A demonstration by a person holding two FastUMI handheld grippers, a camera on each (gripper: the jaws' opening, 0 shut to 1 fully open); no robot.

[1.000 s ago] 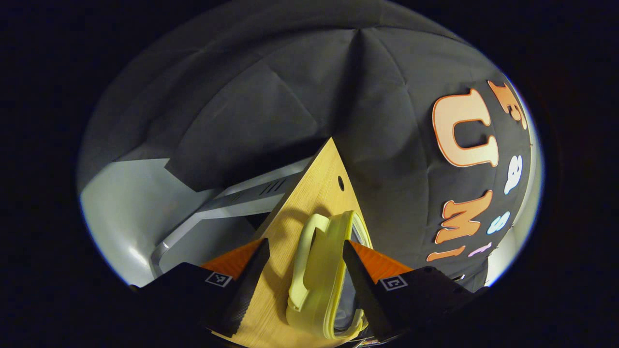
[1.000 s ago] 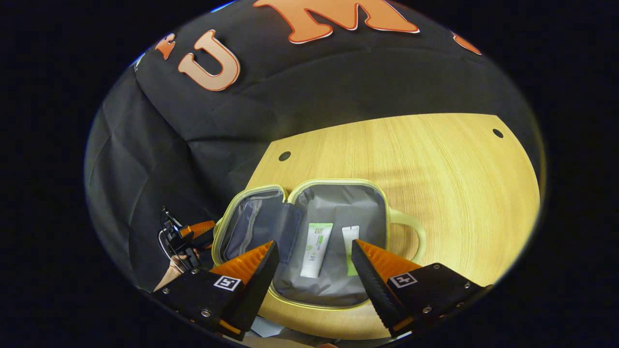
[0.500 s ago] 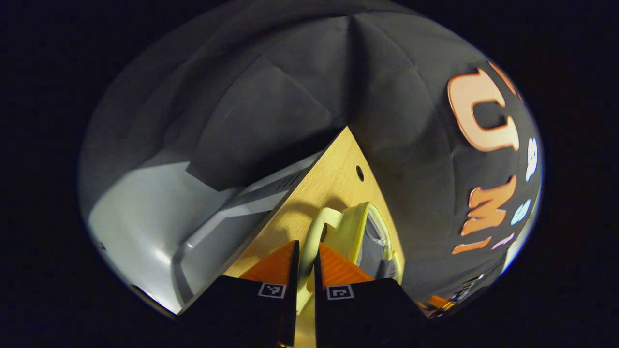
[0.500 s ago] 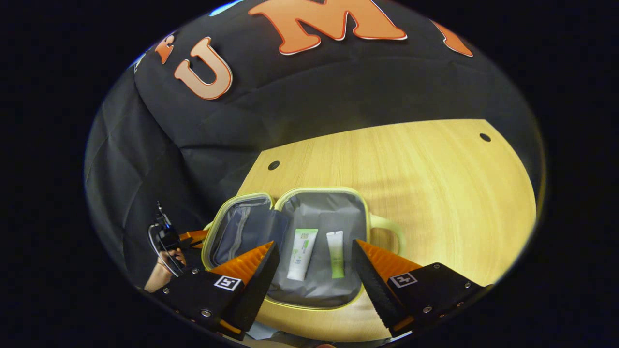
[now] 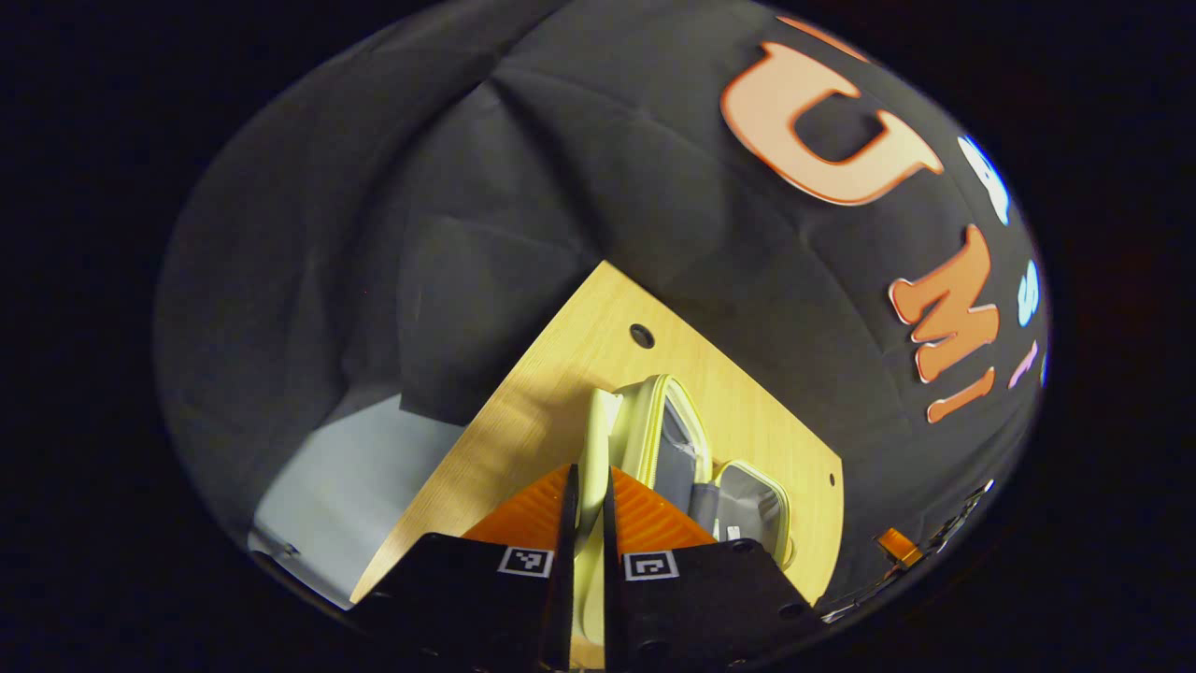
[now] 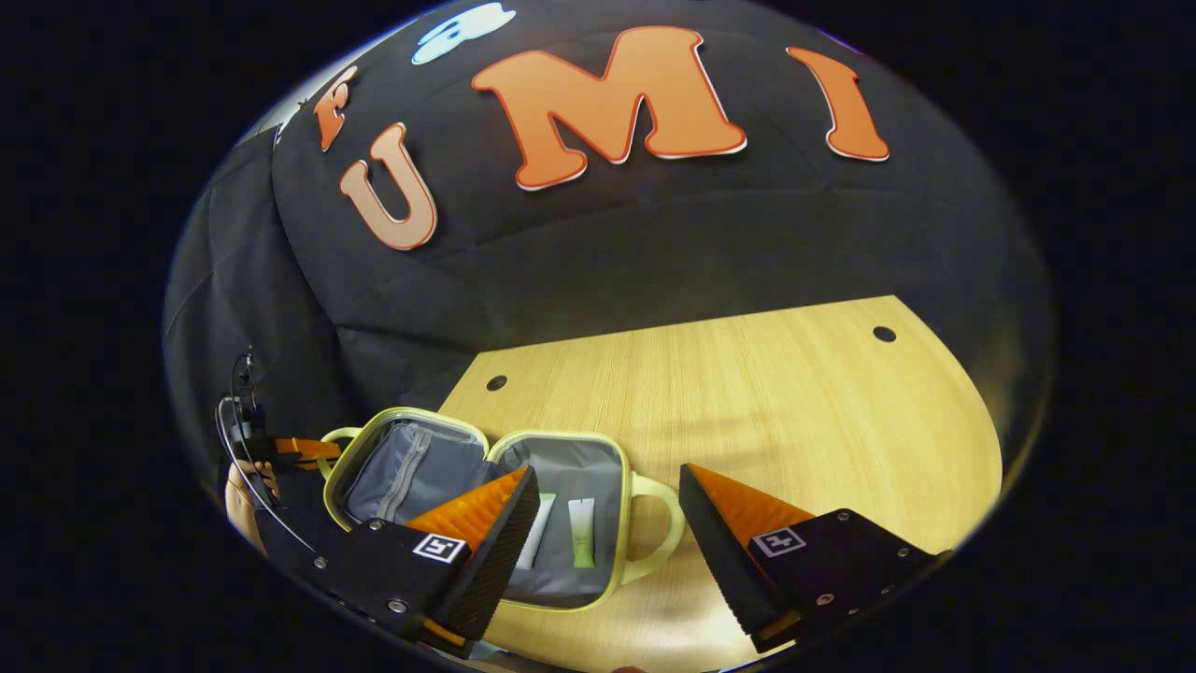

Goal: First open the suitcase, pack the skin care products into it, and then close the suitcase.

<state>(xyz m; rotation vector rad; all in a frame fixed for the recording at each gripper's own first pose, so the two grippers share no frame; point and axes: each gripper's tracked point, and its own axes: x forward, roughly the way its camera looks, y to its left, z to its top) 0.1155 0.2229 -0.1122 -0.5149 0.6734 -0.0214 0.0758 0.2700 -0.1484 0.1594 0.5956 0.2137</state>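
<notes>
Left gripper (image 5: 586,523) pinches one handle (image 5: 594,449) of the open suitcase (image 6: 570,523) holding two tubes (image 6: 581,531), while right gripper (image 6: 607,523) hovers beside it, fingers apart.

Right gripper (image 6: 607,537): black housings, square coded tags, screws. Left gripper (image 5: 586,533): same tags, thin cables.

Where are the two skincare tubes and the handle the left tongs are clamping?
white tube (image 6: 536,540), right gripper view, middle of its visible body.
green tube (image 6: 581,531), right gripper view, middle of its body.
suitcase handle (image 5: 592,447), left gripper view, strap just above the left tongs (image 5: 587,488).
</notes>
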